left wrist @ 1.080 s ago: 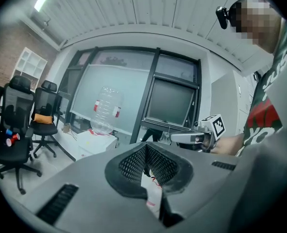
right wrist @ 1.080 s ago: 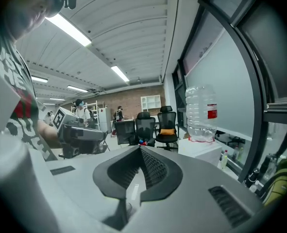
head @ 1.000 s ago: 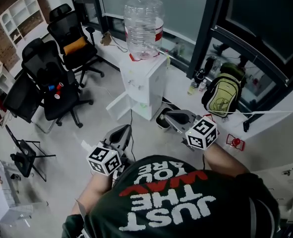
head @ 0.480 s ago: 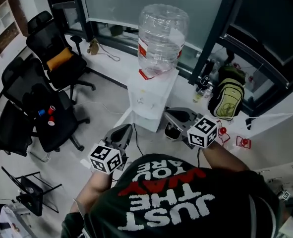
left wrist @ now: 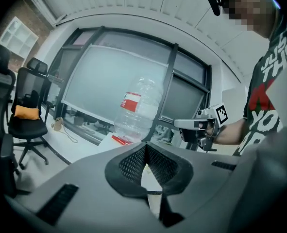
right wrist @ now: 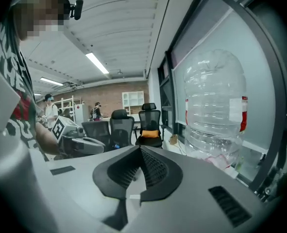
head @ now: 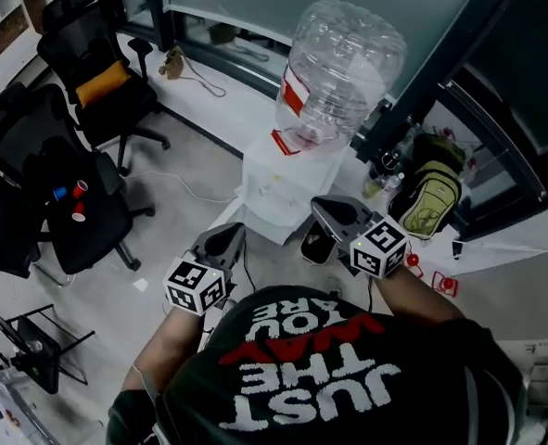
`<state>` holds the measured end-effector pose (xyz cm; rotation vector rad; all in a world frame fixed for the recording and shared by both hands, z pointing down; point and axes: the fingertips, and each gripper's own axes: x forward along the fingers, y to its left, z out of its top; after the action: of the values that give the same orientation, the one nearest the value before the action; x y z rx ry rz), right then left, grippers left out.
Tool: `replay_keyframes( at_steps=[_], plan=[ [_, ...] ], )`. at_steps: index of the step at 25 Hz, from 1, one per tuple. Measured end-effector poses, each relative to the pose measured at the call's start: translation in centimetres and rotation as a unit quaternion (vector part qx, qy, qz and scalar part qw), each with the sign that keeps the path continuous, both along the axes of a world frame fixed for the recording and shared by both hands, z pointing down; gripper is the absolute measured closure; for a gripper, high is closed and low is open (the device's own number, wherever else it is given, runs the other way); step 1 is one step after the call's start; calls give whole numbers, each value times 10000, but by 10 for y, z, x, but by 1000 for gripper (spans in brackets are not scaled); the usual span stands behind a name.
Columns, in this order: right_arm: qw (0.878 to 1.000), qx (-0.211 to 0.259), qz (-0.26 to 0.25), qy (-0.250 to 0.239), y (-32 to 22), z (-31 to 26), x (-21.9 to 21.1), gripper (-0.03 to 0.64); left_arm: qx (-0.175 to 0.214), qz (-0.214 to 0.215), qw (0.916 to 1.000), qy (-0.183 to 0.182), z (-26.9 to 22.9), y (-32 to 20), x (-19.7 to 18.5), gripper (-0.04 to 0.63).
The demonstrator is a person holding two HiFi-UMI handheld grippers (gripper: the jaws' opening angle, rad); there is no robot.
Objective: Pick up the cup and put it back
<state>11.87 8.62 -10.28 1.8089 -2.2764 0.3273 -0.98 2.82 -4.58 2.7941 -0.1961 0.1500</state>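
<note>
Far left, small red and blue cup-like things (head: 79, 190) stand on a black office chair (head: 107, 219), near the seat's back edge. Which one is the task's cup I cannot tell.

The grey left gripper (head: 227, 237) and right gripper (head: 322, 206) both have jaws pressed together on nothing. Between them is a white water dispenser (head: 278, 188) carrying a clear plastic bottle (head: 340, 72).

Likely risks: unopened jaws tipping a light cup, or the wheeled chair rolling when nudged.

Only the head view shows the cups plainly. Only the gripper views show the jaws meeting.
</note>
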Motion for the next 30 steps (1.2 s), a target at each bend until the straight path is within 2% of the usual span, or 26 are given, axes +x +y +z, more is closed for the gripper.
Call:
replay_keyframes(
  at_steps=[5, 10, 14, 17, 23, 26, 30],
  plan=[
    [9941, -208, -1047, 181, -16, 40, 16, 584, -109, -773, 9968, -157, 61, -12, 43, 588],
    [9734, -546, -2209, 252, -19, 103, 14, 584, -597, -1797, 9815, -290, 143, -14, 71, 588],
    [9570, -751, -2790, 260, -23, 165, -8, 584, -737, -2064, 9737, -617, 216, -10, 76, 588],
    [9538, -834, -2876, 235, -32, 225, -26, 584, -508, -2023, 9738, -906, 277, -18, 75, 588],
    [9591, -1096, -2596, 285, -67, 357, -59, 584, -262, -1664, 9773, -1283, 407, -44, 72, 588],
    [9612, -1245, -2446, 286, -78, 423, -62, 584, -114, -1534, 9777, -1429, 478, -55, 77, 588],
    [9623, -1441, -2287, 285, -82, 512, -57, 584, -148, -1450, 9773, -1534, 568, -71, 87, 588]
  ],
)
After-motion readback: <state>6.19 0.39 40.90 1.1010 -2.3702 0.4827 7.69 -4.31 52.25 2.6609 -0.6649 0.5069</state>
